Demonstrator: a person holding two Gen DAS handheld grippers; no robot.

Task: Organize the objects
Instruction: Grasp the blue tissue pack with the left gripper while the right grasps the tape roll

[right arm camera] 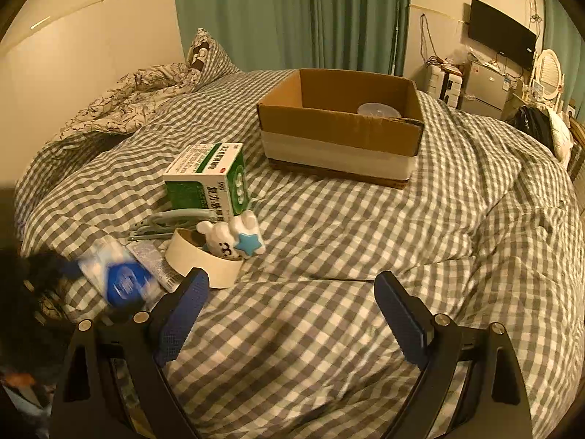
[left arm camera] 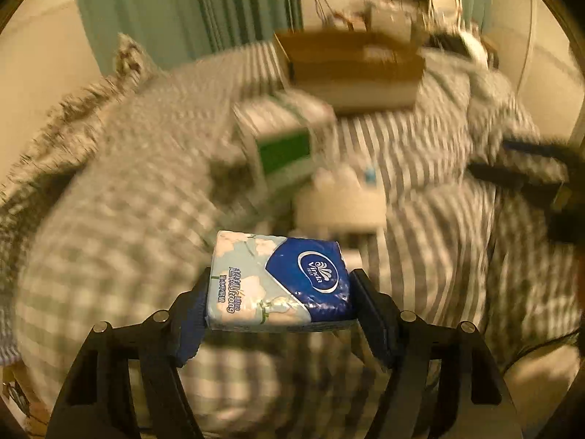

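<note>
My left gripper (left arm camera: 279,289) is shut on a blue and white tissue pack (left arm camera: 281,278) and holds it above the checked bed cover; the pack also shows blurred at the left of the right wrist view (right arm camera: 120,278). My right gripper (right arm camera: 292,292) is open and empty over the cover. An open cardboard box (right arm camera: 340,128) sits further back on the bed, with a clear round lid (right arm camera: 378,109) inside. A green and white medicine box (right arm camera: 208,179), a white bear toy with a blue star (right arm camera: 234,239), a tape roll (right arm camera: 197,256) and a coiled cable (right arm camera: 172,221) lie left of centre.
A small flat packet (right arm camera: 153,263) lies by the tape roll. A rumpled patterned quilt (right arm camera: 128,98) and a pillow (right arm camera: 204,55) are at the bed's far left. Green curtains (right arm camera: 292,14) hang behind. A TV (right arm camera: 501,33), a small fridge (right arm camera: 482,87) and clutter stand at the right.
</note>
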